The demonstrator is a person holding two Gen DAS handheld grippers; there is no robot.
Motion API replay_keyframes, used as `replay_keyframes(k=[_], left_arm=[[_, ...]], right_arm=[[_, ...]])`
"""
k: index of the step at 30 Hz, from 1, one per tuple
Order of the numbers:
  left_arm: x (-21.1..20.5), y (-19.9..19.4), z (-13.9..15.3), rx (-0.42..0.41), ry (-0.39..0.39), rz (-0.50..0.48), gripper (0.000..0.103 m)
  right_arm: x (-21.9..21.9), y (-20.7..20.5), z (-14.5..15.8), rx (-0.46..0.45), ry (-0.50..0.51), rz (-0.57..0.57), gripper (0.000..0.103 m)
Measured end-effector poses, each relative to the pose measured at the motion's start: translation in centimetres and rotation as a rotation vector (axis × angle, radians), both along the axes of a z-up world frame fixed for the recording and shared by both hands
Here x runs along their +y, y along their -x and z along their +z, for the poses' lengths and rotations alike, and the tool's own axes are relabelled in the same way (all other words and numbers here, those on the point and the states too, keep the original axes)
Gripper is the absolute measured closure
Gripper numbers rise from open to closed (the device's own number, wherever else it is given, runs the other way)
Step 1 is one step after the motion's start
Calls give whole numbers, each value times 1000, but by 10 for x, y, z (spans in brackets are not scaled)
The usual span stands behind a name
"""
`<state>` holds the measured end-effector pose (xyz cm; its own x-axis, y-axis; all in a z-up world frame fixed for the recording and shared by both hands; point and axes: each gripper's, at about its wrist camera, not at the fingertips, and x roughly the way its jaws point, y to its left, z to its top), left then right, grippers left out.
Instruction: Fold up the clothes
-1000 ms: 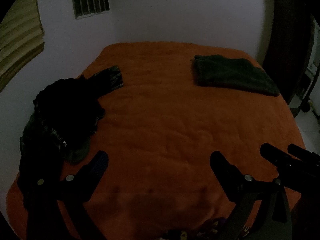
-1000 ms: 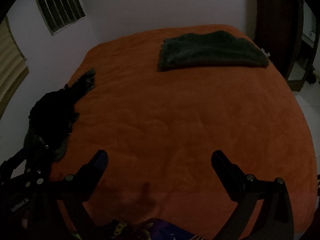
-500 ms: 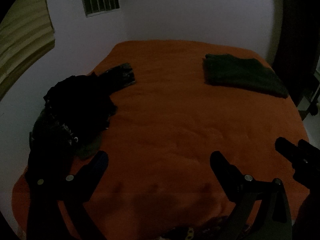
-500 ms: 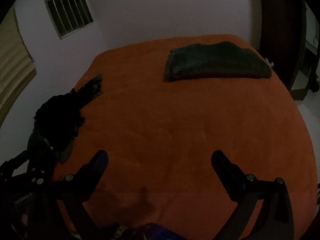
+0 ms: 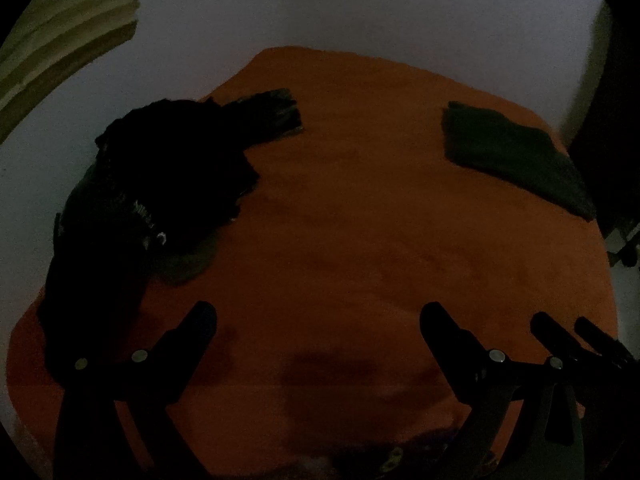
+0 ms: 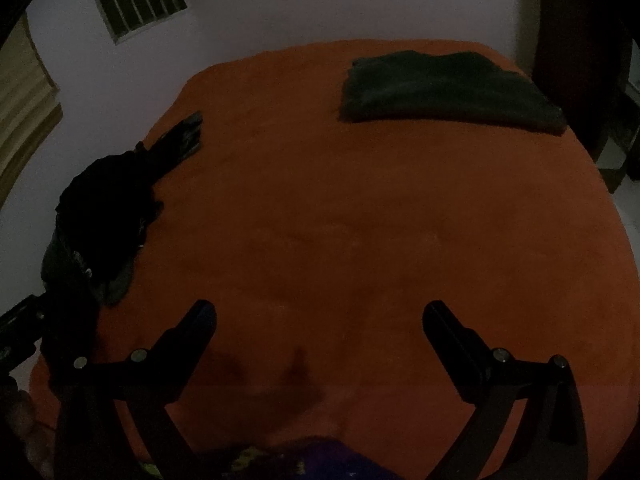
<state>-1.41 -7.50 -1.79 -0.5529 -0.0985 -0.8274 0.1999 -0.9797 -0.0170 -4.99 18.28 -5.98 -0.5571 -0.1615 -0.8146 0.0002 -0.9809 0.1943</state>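
Roughly: dim room, orange bed (image 6: 360,240) carrying everything. Dark heap of unfolded clothes (image 5: 160,184) at left edge of bed, spilling toward near-left corner; striped sleeve or leg end (image 5: 272,114) trailing toward far-left corner. Folded dark green piece (image 6: 444,88) flat near far-right corner, well apart from heap. Left gripper (image 5: 316,320) spread wide, empty, hovering over near edge just beside heap. Right gripper (image 6: 318,316) also spread wide, empty, over middle of near edge.

Judged handling: soft, limp, light fabric, no stiffness, likely tangled layers, so may drag neighbours along. Best hold probably a clear edge: the trailing striped end or a hem on top of heap, pinched with both layers. Too dark to separate individual garments.
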Motion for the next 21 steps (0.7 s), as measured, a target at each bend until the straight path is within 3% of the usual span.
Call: replay_keyframes(k=[5,7,9,11,13,15,18,21], left_arm=[[-27,-5,-16,-65,-2,21,1],[-42,-7,-22,-96,-57,-1,2],[-61,-11,-23,-102,-162,-17,2],[-92,-14,-26,-89,-324,4,2],[-121,-19,-34,-62,-454,96,2],[-163,-29,-43,-6,-584,274,2],[-210,-27,-49,-78,-570,423,2],[-239,-15,-36,-111,-394,401,2]], right_arm=[[-27,3,-11,23,-19,47,0],[-41,1,-16,41,-23,79,0],[-55,-3,-22,54,-21,118,0],[-67,-5,-29,56,-26,166,0],[-80,-4,-32,50,-59,191,0],[-92,-1,-32,40,-75,204,0],[-107,2,-25,34,-45,225,0],[-136,6,-23,35,-59,284,0]])
